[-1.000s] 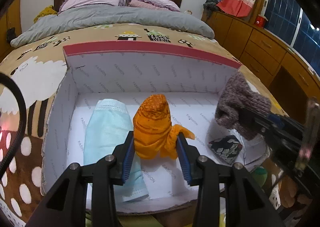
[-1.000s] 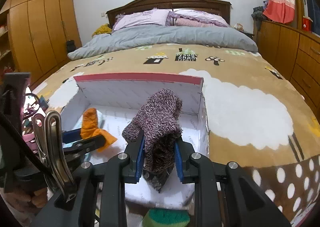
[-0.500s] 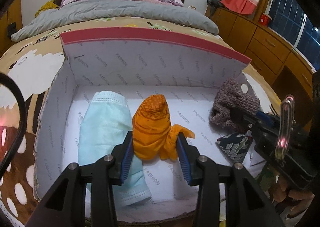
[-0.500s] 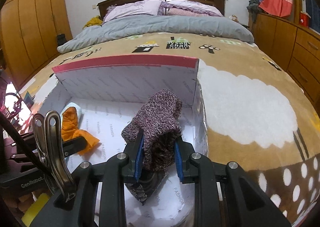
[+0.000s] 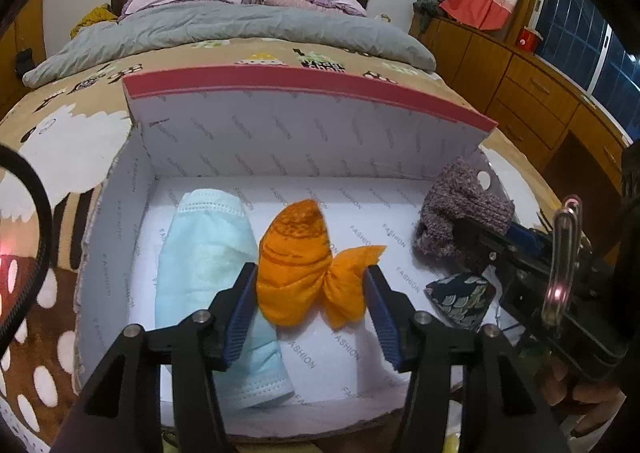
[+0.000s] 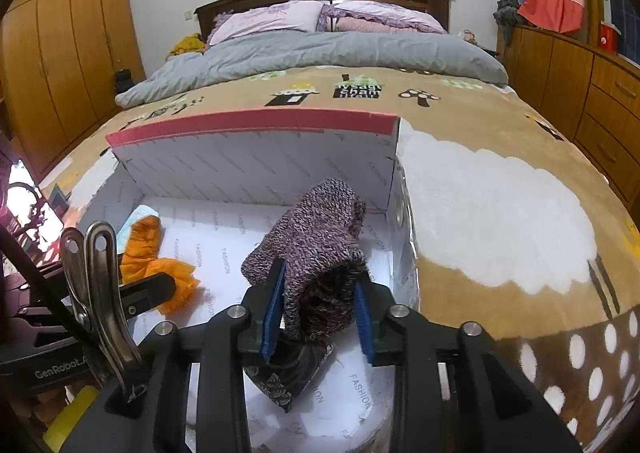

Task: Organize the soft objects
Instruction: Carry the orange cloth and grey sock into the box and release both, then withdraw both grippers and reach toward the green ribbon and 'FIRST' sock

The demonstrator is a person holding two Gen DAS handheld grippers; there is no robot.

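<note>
Orange cloth (image 5: 308,265) is lying mid-floor in the box (image 5: 304,145), left gripper (image 5: 310,307) straddling it with jaws spread, pads clear. Blue mask (image 5: 208,277) is sitting along the box's left wall. Right gripper (image 6: 318,305) is clamping a knit sock (image 6: 316,253) above a patterned cloth (image 6: 288,373) near the right wall.

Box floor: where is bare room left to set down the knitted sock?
Inside the box, the floor is bare between the orange cloth and the knitted sock, and behind them along the back wall. The left side is crowded by the blue cloth; a dark patterned item fills the near right corner.
</note>
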